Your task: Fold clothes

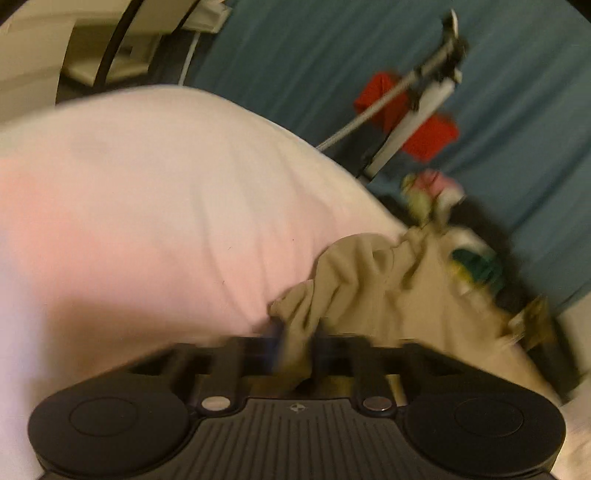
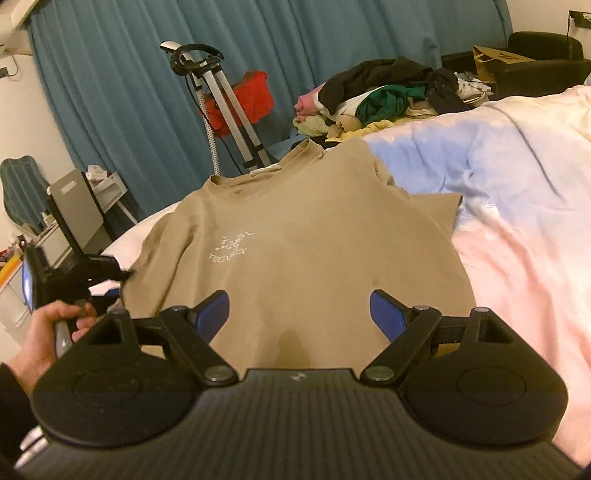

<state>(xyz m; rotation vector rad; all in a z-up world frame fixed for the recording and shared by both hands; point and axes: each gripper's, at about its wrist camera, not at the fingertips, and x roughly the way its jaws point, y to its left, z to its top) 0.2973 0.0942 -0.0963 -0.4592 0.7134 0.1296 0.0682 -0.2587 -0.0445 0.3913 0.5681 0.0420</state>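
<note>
**On the bed: one sleeve pinched, one gripper free**

Across the near part of the bed (image 2: pixel 517 229), a tan T-shirt (image 2: pixel 295 240) lay front up, its collar pointing toward the far edge and a pale printed logo on its chest. The right gripper (image 2: pixel 298 314) hung over the shirt's lower part with its blue-tipped jaws spread wide, gripping nothing. At the bed's left edge the left gripper (image 1: pixel 295 345) had its jaws clenched on a bunched fold of the shirt's fabric; that view was blurred. The left hand (image 2: pixel 48 332) was wrapped around that gripper's handle. A pile of clothes (image 2: pixel 388 96) in black, green, pink and yellow sat at the bed's far edge, just beyond the shirt's collar. A garment steamer stand (image 2: pixel 221 99) stood past the bed before a blue curtain (image 2: pixel 332 33).
</note>
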